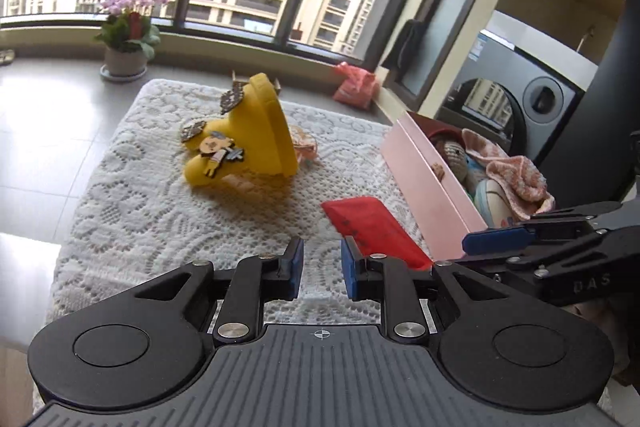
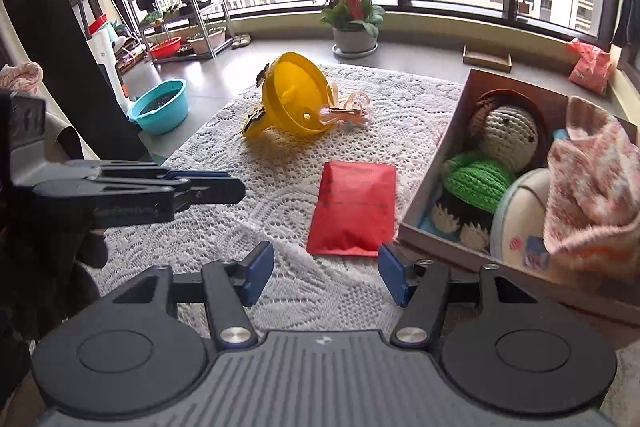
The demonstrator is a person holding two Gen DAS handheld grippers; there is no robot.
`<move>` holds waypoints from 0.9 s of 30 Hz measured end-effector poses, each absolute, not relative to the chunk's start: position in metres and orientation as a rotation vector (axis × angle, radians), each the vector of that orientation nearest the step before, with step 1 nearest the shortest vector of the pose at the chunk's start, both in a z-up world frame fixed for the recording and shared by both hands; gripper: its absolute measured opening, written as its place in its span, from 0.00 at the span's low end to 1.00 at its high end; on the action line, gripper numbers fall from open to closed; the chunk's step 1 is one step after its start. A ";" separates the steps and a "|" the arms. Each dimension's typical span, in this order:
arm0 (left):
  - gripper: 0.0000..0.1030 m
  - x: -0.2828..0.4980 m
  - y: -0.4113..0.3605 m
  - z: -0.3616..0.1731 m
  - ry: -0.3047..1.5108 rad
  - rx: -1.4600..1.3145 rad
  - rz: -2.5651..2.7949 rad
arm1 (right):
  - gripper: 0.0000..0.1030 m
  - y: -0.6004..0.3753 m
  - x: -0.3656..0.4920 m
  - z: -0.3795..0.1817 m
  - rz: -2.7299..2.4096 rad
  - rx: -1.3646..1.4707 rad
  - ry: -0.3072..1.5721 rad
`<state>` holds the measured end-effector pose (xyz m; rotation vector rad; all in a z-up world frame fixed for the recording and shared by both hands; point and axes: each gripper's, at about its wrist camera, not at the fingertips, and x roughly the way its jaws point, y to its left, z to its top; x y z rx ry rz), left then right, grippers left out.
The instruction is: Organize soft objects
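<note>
Two claws over a white lace cloth on the table.

Left claw: narrow gap btw the blue pads, nothing in it, just cloth showing thru. Empty.

Right claw: about half open, nothing btw the pads. Empty too. Also seen in left view, coming in from the right side, blue tip just by the box's near corner.

Red soft pouch lying flat on the cloth, in front of both claws, just beside the left wall of the box. Not touched by either claw.

Pink box on the right side of the cloth, w/ soft stuff inside: knit doll w/ brown hair at the far end, green knit bit below it, round cream thing near the front, pink knit cloth draped over the right edge.

Yellow funnel-shaped toy tipped on its side further back on the cloth, well apart from the pouch. Pink ribbon right by its wide mouth.

Flower pot w/ pink blooms on the floor by the window. Teal basin on the floor, far left in right view.
</note>
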<state>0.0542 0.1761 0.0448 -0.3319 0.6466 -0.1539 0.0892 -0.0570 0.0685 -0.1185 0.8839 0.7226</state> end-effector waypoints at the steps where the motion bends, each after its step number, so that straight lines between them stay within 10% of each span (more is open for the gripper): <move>1: 0.22 0.047 0.183 0.041 0.623 -0.377 -0.143 | 0.57 -0.035 0.111 0.069 0.740 -0.154 0.951; 20: 0.22 0.031 0.211 -0.008 0.608 -0.612 -0.213 | 0.85 0.061 0.199 0.035 0.614 -0.689 1.259; 25: 0.22 0.026 0.216 -0.008 0.598 -0.645 -0.216 | 0.71 0.058 0.202 0.037 0.634 -0.639 1.266; 27: 0.22 0.026 0.217 -0.008 0.591 -0.652 -0.210 | 0.44 0.054 0.198 0.042 0.631 -0.621 1.243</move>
